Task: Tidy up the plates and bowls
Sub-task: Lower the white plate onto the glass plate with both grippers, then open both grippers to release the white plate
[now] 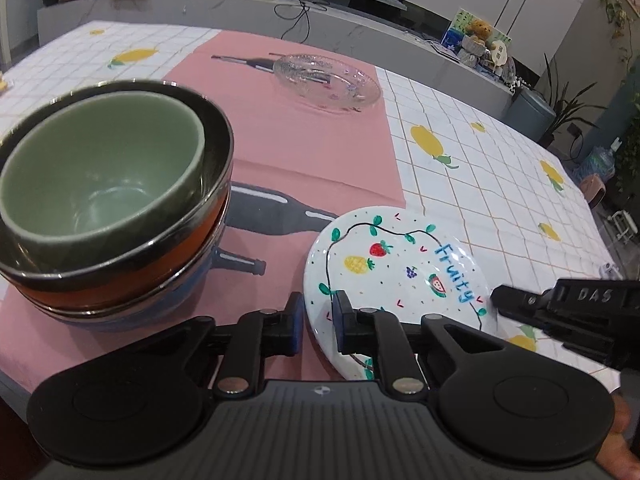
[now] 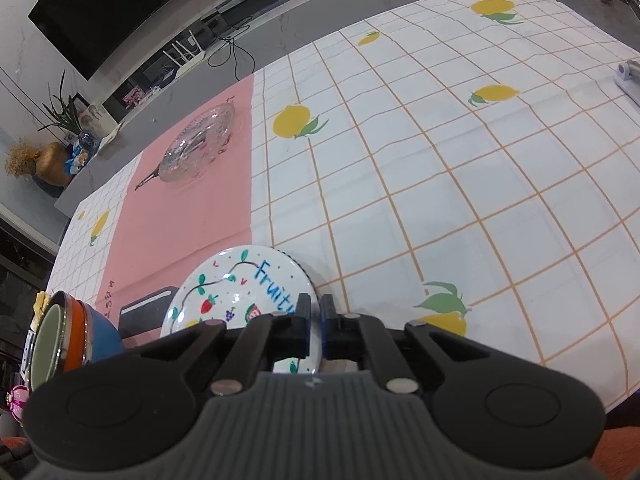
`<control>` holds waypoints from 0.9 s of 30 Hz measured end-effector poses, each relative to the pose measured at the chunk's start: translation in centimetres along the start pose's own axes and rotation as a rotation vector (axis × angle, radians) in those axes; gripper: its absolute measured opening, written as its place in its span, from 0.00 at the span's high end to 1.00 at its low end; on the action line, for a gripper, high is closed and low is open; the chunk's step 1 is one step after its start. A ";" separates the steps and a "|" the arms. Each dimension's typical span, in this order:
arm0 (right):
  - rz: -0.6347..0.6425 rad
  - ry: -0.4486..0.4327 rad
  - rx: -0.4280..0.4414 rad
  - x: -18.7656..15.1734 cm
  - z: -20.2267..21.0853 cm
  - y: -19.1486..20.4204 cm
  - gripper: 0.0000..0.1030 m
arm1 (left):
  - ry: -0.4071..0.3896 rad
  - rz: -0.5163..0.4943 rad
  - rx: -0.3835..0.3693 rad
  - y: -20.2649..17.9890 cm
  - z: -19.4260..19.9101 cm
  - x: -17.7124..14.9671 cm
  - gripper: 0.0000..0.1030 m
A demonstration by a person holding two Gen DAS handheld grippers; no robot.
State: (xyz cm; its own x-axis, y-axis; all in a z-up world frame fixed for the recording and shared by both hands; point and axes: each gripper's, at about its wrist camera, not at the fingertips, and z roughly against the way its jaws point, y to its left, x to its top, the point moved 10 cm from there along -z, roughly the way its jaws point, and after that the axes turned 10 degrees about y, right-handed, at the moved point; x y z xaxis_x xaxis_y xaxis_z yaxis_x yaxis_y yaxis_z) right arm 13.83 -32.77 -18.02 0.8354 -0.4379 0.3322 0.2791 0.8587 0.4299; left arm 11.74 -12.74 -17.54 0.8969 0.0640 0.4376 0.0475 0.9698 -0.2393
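A white "Fruity" plate [image 1: 400, 276] with fruit drawings is held tilted off the table, near the front edge. My left gripper [image 1: 318, 312] is closed on its left rim, one finger on each side. My right gripper [image 2: 316, 312] is shut on the plate [image 2: 236, 284] at its right rim; it also shows in the left wrist view [image 1: 500, 300]. A stack of bowls [image 1: 104, 184], green inside steel-rimmed orange and blue ones, stands at the left [image 2: 76, 340]. A clear glass plate [image 1: 328, 82] lies far back on the pink mat [image 2: 198, 146].
A pink mat with bottle prints [image 1: 316, 152] lies over the lemon-checked tablecloth [image 2: 460, 168]. A grey counter [image 1: 256, 12] with a router, cables and plants runs behind the table. A small white object [image 2: 628, 76] lies at the table's right edge.
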 end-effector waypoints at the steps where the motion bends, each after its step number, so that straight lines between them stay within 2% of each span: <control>1: 0.003 -0.012 0.001 0.1 0.2 0.1 0.94 | -0.009 -0.007 0.011 0.0 0.1 0.1 0.82; 3: 0.012 -0.035 -0.002 0.3 0.6 0.4 0.91 | -0.020 -0.024 0.022 -0.2 0.4 0.4 0.82; 5: 0.017 -0.043 0.001 0.5 0.7 0.7 0.79 | -0.024 -0.039 0.029 -0.3 0.8 0.6 0.81; 10: 0.044 -0.055 -0.001 0.9 0.6 1.8 0.71 | -0.050 -0.073 0.039 -0.6 1.9 1.6 0.78; 15: 0.078 -0.063 -0.013 1.9 0.1 2.9 0.70 | -0.053 -0.115 0.020 -1.5 2.6 2.8 0.77; 20: 0.143 -0.110 -0.086 4.2 -0.5 4.0 0.67 | -0.057 -0.146 0.016 -1.8 3.1 4.9 0.77; 27: 0.142 -0.107 -0.046 7.3 -2.3 6.0 0.66 | -0.070 -0.170 0.014 -1.3 4.3 9.6 0.77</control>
State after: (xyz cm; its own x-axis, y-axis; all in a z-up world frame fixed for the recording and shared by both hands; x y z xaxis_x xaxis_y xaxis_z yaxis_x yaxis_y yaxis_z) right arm 22.67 -30.20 -14.91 0.8134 -0.3350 0.4756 0.1852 0.9241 0.3342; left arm 18.41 -12.34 -9.35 0.8437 -0.0856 0.5299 0.1894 0.9712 -0.1447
